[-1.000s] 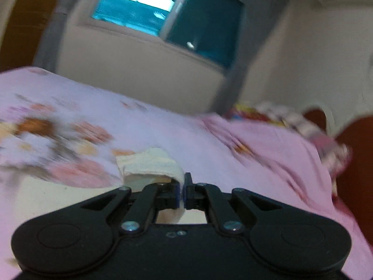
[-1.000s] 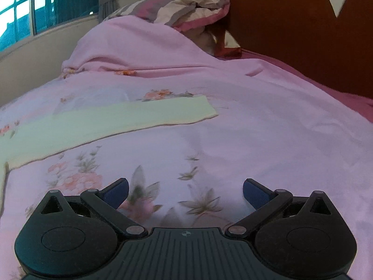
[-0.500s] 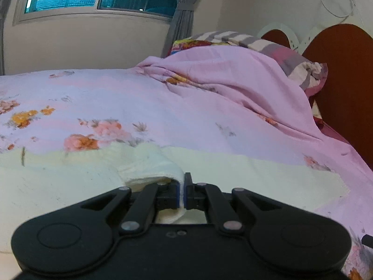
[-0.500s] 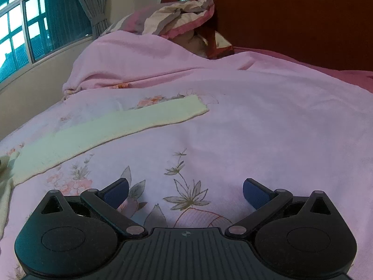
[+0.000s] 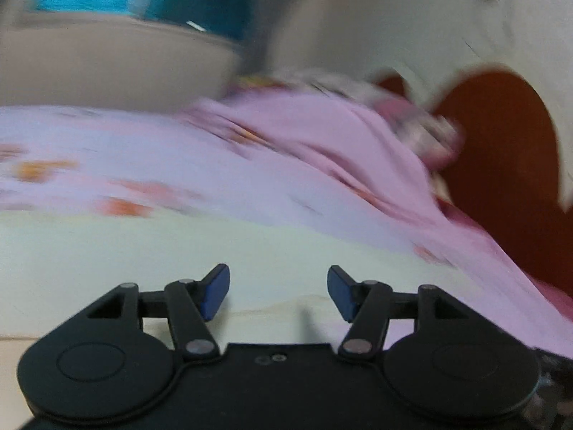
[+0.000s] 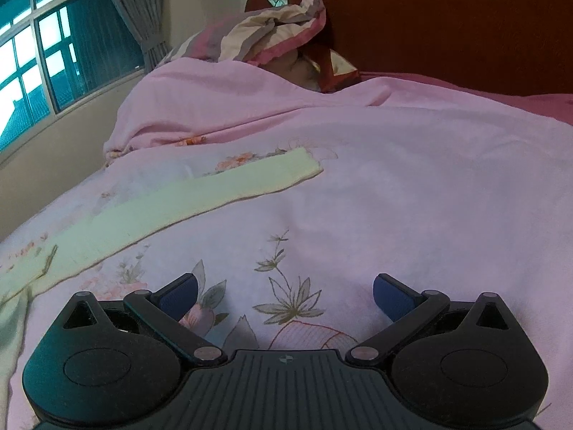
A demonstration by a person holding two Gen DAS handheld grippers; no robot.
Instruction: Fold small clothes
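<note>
Left wrist view: bedspread (image 5: 272, 193) motion-blurred.

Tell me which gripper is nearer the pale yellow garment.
Left. The left gripper hangs right over the pale yellow garment, jaws just opened, nothing between them. The right gripper is open over bare floral bedsheet, beside it.

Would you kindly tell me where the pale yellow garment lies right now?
In the right wrist view, the pale yellow garment lies flat on the pink floral bedspread, stretching from the lower left toward the pillows, left of the right gripper.
</note>
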